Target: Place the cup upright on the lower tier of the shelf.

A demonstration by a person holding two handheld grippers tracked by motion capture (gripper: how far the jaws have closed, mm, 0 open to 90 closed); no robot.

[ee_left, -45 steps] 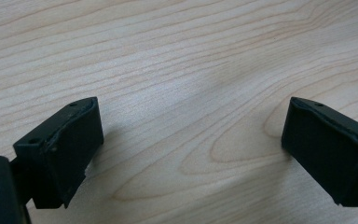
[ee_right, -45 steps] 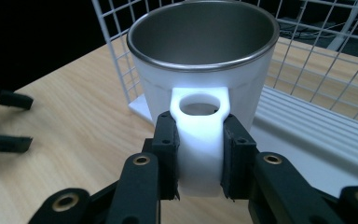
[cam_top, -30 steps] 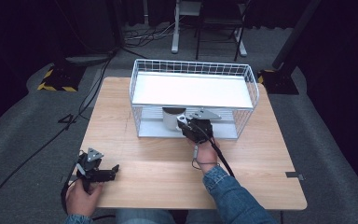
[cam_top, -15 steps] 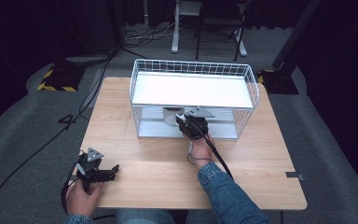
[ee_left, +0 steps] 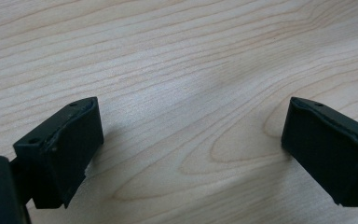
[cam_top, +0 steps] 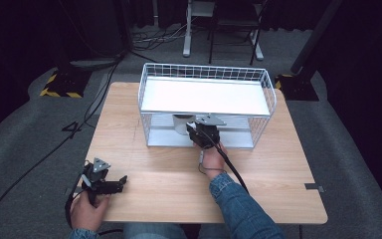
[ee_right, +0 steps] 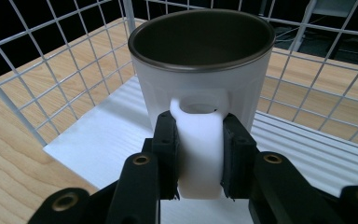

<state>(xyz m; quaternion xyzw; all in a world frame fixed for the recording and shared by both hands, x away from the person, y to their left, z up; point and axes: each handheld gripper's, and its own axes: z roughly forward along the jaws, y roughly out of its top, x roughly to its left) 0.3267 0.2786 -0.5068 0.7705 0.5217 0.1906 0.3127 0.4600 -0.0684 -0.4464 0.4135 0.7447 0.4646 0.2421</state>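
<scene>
1. Right gripper view: your right hand-held gripper [ee_right: 199, 154] is pinching the thick white handle [ee_right: 199, 140] of a white mug with a dark metal-lined inside [ee_right: 200, 60]. Both black jaws press flat against the handle's sides, one on each side.
2. The mug stands upright on the white ribbed lower floor [ee_right: 112, 135] of a white wire two-level rack [ee_right: 42, 60], with its handle turned toward you and wire walls behind and beside it.
3. High view: your right hand [cam_top: 211, 157] reaches into the rack's [cam_top: 206, 72] open front side, under the flat white upper shelf [cam_top: 204, 97]. The right hand-held gripper [cam_top: 199, 130] sits at the lower level with the mug [cam_top: 181, 123] just beyond it.
4. The rack stands on the far half of the light wooden desk [cam_top: 278, 179].
5. Left gripper view: your left hand-held gripper [ee_left: 191, 149] is spread wide, with bare wood grain of the desk [ee_left: 182, 70] between the jaws and nothing held.
6. High view: your left hand [cam_top: 87, 211] holds the left hand-held gripper [cam_top: 122, 180] low over the desk's near left corner, well apart from the rack.
</scene>
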